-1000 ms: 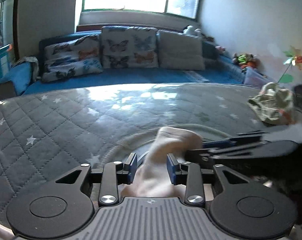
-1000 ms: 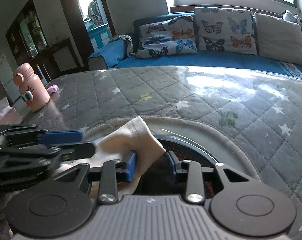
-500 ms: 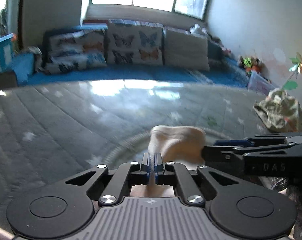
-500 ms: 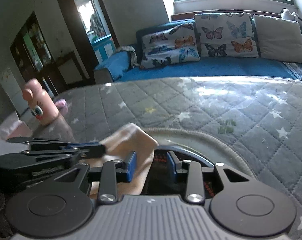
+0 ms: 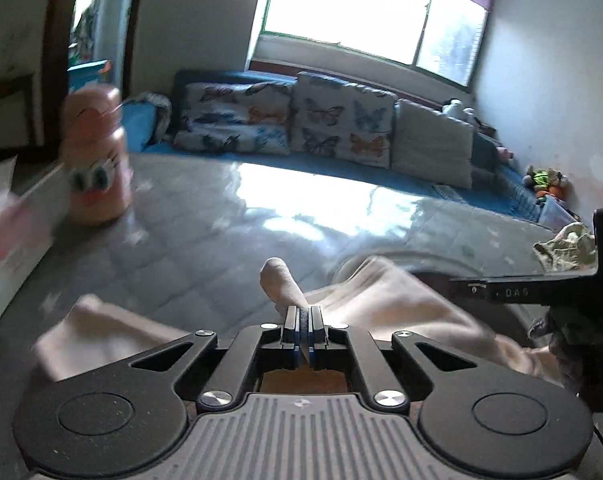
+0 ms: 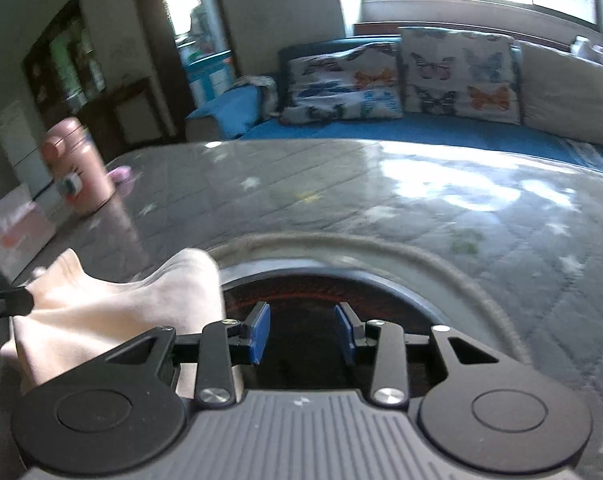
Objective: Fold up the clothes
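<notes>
Grey quilted table (image 6: 381, 216) motion-blurred. Cream garment (image 5: 381, 304) draped near table's front edge, lower part hidden behind grippers. Left gripper (image 5: 303, 326) pinching a garment fold; right gripper (image 6: 303, 330) spread, holding nothing. Pink bottle (image 5: 97, 160) smeared.

Pink bottle (image 5: 97, 160) blocks left; quilted surface (image 5: 205, 248) ahead lies open.

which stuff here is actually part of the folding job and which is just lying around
In the job:
cream garment
left gripper, shut on the garment
right gripper, open beside it

Lying about:
pink bottle
crumpled floral cloth
butterfly cushions
pink box
</notes>
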`<state>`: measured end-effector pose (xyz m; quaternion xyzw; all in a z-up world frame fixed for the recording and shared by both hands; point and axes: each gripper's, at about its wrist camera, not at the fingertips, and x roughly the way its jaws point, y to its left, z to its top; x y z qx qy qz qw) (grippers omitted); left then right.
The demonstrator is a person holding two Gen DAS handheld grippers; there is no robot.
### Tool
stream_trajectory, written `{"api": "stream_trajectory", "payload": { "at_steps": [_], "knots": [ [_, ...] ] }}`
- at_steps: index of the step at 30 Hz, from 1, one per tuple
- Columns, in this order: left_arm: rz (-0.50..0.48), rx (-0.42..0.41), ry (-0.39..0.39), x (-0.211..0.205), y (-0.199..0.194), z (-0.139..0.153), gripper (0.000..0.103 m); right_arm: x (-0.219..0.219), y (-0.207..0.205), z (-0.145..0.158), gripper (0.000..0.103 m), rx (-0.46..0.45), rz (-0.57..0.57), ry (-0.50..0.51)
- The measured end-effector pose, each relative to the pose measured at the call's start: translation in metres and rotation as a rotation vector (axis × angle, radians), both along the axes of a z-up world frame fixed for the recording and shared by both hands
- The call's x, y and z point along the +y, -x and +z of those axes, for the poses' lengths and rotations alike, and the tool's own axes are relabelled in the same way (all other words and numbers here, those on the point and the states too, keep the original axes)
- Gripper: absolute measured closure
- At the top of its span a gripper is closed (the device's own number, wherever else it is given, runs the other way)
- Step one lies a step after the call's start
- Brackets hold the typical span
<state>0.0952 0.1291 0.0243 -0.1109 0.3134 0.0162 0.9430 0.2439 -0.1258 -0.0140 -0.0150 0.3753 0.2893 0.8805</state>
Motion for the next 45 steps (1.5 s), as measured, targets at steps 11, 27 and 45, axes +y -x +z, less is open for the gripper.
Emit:
{"api": "stream_trajectory", "payload": {
  "at_steps": [11,27,45],
  "knots": [
    [0.031,0.04,0.032,0.005,0.015,-0.02,0.099,0.041,0.041,0.009,0.068,-0.012,0.223,-0.035],
    [0.051,0.069,0.05,0.01,0.015,-0.03,0.098,0.033,0.041,0.032,0.068,0.015,0.276,-0.191],
    [0.056,0.076,0.062,0.011,0.015,-0.031,0.098,0.057,0.038,0.01,0.07,-0.049,0.282,0.001]
  ]
}}
